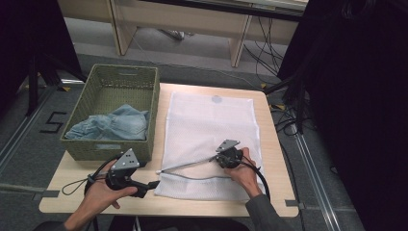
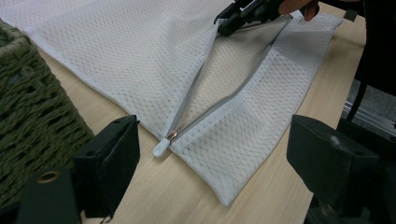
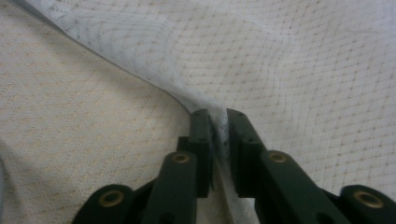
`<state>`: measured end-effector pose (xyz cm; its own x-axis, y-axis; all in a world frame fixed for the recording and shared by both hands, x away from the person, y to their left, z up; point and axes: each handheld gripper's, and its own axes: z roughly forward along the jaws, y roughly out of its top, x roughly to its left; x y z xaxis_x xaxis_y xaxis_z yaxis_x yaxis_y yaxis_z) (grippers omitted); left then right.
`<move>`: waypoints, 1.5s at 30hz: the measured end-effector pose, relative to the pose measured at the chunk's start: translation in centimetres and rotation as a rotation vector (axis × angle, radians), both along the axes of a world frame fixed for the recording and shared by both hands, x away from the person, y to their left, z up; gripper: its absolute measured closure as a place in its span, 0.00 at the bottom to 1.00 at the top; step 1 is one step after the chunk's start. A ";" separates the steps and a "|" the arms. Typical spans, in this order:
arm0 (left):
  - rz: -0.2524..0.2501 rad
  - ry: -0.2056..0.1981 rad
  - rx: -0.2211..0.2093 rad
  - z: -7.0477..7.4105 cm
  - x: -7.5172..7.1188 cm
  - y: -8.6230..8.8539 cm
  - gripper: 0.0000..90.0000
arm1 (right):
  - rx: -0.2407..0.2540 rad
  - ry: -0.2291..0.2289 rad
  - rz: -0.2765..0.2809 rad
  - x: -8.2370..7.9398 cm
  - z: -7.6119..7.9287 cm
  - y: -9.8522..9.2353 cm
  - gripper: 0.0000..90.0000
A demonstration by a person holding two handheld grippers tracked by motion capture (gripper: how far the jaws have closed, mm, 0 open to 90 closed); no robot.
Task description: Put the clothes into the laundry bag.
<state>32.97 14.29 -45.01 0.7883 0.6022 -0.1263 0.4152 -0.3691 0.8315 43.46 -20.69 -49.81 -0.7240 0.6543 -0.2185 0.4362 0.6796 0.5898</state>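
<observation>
Nearest, the left tool (image 1: 153,184) waits with jaws apart at 9 o'clock of the zipper pull (image 2: 161,147). The mesh bag (image 1: 211,120) lies unzipped on the surface (image 1: 77,175); the right tool (image 3: 218,126) pinches its upper flap. Jeans (image 1: 113,126) remain in the basket (image 1: 151,103), unloaded.

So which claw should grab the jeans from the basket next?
The left claw, probably: it is open and nearest the green woven basket holding the blue denim jeans. The right claw pinches the white mesh bag.

The white mesh laundry bag (image 1: 211,130) lies flat on the table's right half. Its near-edge zipper (image 2: 196,109) gapes open, upper edge lifted.
</observation>
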 end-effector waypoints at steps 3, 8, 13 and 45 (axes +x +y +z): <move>0.011 -0.005 -0.003 0.0 0.0 0.0 0.19 | -0.013 -0.011 0.010 0.0 0.1 0.1 0.98; 0.027 -0.018 0.001 0.3 0.1 0.5 0.19 | -0.002 -0.040 0.012 0.0 0.9 0.0 0.99; 0.040 -0.031 0.012 0.8 0.3 1.0 0.19 | 0.022 -0.107 0.012 0.0 2.4 0.0 1.00; 0.167 0.115 0.386 6.4 15.0 11.9 0.19 | 0.095 -0.205 -0.009 -0.1 5.6 -0.2 1.00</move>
<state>47.96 26.23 -38.59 0.6702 0.7404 0.0515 0.5773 -0.5637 0.5907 43.33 -20.90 -44.25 -0.6648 0.6852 -0.2974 0.3064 0.6133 0.7280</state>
